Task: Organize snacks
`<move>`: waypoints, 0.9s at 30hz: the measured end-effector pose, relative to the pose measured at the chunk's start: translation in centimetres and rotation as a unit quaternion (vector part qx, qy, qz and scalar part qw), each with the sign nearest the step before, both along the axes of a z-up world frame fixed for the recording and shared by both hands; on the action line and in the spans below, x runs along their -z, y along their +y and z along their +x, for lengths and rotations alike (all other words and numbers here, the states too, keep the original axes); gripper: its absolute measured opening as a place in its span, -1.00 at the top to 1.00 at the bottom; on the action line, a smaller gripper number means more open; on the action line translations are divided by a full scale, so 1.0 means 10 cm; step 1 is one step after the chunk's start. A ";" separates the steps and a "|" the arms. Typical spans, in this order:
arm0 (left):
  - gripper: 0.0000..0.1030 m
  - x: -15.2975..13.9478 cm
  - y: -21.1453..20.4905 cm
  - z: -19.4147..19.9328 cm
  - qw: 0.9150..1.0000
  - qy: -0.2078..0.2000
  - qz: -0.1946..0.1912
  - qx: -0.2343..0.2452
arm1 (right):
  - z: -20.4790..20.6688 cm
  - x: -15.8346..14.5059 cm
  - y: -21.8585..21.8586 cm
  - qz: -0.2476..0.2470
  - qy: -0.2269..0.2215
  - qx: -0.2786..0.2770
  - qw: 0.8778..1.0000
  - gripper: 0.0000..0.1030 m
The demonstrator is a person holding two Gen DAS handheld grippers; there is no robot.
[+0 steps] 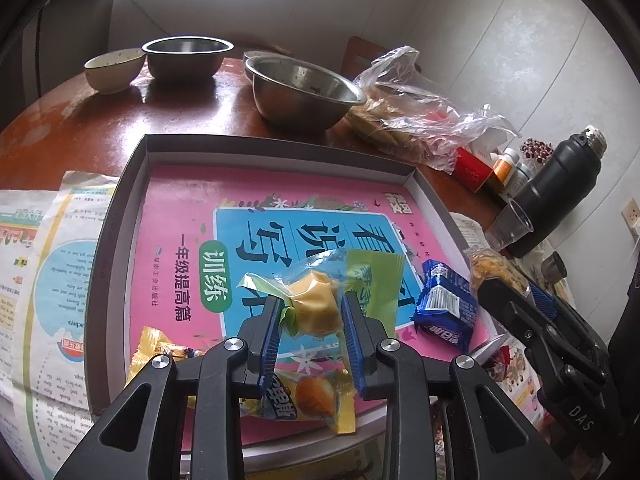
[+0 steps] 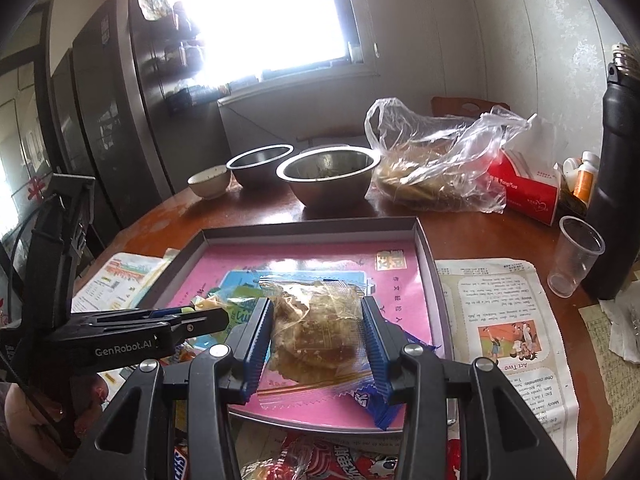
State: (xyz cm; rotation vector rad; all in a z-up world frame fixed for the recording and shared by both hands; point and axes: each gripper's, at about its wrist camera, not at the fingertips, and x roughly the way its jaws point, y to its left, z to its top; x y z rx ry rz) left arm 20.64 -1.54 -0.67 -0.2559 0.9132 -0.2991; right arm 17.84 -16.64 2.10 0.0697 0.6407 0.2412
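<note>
with our left claw (image 1: 308, 308) clamped on the yellow snack (image 1: 314, 302) and our right claw (image 2: 318, 320) gripping the brown cake (image 2: 316, 330), both over the tray (image 1: 120, 216), we should probably lower them onto bare tray floor before letting go.

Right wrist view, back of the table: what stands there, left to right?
Small cream ceramic bowl → farther steel bowl → nearer steel bowl → clear plastic bag of flatbreads → red tissue box → tall black thermos flask.
</note>
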 end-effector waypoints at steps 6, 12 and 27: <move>0.41 0.06 0.01 0.04 1.000 0.006 0.005 0.001 | 0.08 0.12 0.03 -0.009 0.022 -0.001 1.000 0.14; 0.41 0.09 0.03 0.04 1.000 0.004 0.008 0.003 | 0.11 0.20 0.08 -0.019 0.033 -0.002 0.999 0.14; 0.39 0.11 0.15 0.03 1.000 0.000 0.016 -0.014 | 0.13 0.34 0.27 -0.049 0.047 -0.018 0.998 0.14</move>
